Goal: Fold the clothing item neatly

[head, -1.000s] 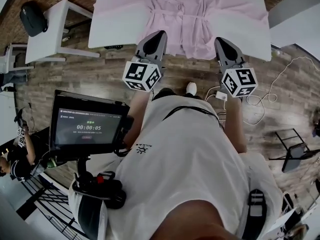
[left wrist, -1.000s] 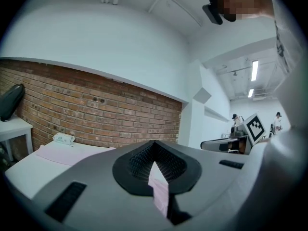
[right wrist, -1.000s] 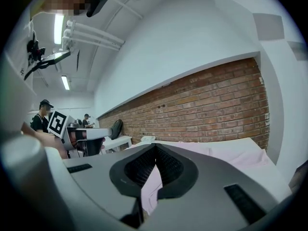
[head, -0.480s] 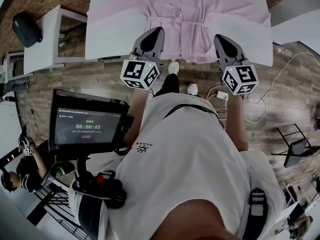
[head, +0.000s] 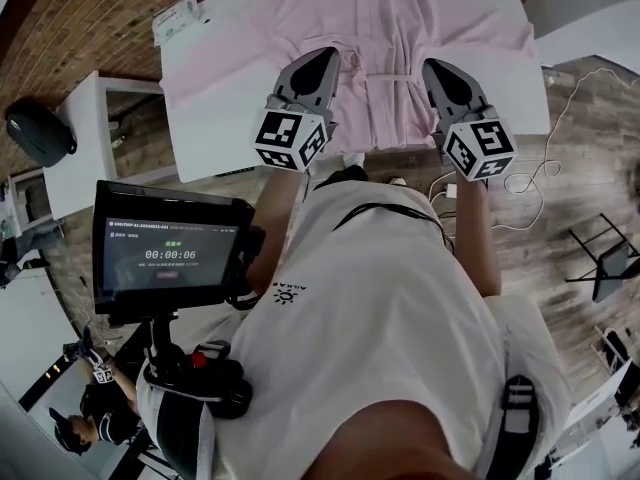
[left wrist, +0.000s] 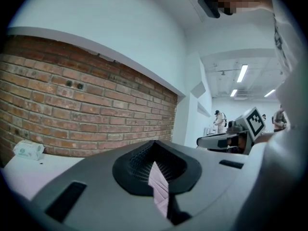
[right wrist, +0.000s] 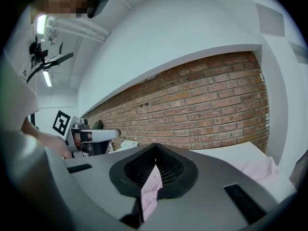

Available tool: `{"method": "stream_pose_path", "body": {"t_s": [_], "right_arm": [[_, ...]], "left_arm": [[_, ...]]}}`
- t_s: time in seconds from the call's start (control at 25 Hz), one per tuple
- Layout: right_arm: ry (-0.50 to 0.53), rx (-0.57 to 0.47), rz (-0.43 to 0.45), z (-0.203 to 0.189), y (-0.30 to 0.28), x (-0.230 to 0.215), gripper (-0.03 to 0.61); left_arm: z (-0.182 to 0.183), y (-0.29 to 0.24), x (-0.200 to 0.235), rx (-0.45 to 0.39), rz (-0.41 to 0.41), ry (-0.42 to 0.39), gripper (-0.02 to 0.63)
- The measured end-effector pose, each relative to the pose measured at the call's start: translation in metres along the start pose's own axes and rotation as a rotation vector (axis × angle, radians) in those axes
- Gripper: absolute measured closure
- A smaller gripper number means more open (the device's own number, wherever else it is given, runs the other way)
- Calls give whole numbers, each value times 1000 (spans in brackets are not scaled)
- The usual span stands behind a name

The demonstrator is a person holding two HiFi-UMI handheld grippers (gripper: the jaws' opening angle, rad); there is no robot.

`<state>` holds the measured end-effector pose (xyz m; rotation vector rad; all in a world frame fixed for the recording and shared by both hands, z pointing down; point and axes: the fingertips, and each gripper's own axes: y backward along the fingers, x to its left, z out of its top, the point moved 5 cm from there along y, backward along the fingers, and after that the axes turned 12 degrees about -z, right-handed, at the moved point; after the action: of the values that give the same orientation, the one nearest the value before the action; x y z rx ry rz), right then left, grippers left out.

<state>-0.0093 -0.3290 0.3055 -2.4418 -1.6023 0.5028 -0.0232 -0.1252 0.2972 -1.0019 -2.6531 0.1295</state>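
Note:
A pink garment [head: 390,28] with a waist tie lies spread flat on the white table [head: 220,88]. My left gripper [head: 322,60] hangs shut over the garment's near left part. My right gripper [head: 437,68] hangs shut over its near right part. Neither holds anything. In the left gripper view the left gripper [left wrist: 154,150] has its jaws together, and a sliver of pink cloth [left wrist: 160,189] shows below through the slit. The right gripper [right wrist: 155,155] looks the same in the right gripper view, with the pink garment [right wrist: 260,170] on the table at right.
A tissue pack [head: 178,16] sits at the table's far left corner. A brick wall runs behind the table. A monitor on a stand [head: 175,253] is at my left, a small white side table [head: 95,128] and a black bag [head: 40,133] further left. Cables [head: 555,168] lie on the floor at right.
Both grippers have moved forward from over the wooden floor to over the table's near edge and the garment's hem. Their jaws stay shut.

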Motion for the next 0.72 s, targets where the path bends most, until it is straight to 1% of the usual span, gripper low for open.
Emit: {"method": "stream_pose_path", "body": {"t_s": [0.12,0.2,0.44,0.6,0.72], "right_arm": [[-6,29,-49,-2,-46,8,581],[-16,33,-87,-1,-60,7,581],[-27,11,-177,9,-31,-10,581],[-59,11,-261,-2,-31,-47,581],[-61,13,-302,-6,-31,-80,581]], "left_arm": [[-1,-23,50,56,-84,8,622],[3,-37,65,88,-141,-10,623],[22,-66,41,176,-313,-92,622],[19,-122,34,248,-464,-150,623],[26,-165,23,281,-551,-186,623]]}}
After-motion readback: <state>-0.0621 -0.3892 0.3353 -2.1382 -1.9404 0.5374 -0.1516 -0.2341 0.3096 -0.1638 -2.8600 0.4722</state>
